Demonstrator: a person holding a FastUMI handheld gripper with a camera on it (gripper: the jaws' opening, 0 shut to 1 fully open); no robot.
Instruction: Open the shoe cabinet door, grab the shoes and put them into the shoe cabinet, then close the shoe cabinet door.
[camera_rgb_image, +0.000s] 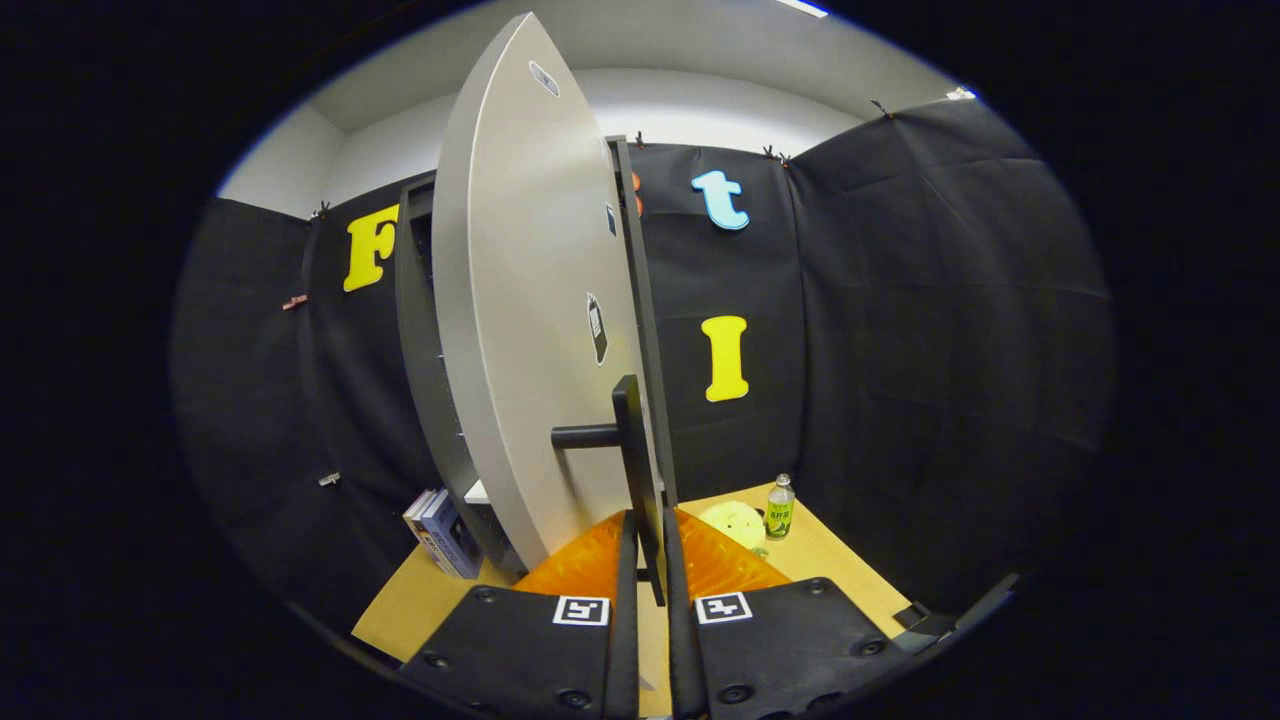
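Gripping the cabinet door's handle (638, 470) on both sides, tool (645, 560) nearly closed, above the wooden tabletop (410, 610), black-draped booth.

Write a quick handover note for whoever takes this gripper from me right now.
Gripper: fingers shut on the black bar handle of the pale grey shoe cabinet door.
Door: partly open, standing edge-on just ahead of the fingers; the dark cabinet body sits behind it.
Done: door grasped and swung partway.
Left: finish opening, fetch the shoes, put them inside, close the door.
Nearby: small green-labelled bottle on the wooden floor board beyond the fingers.
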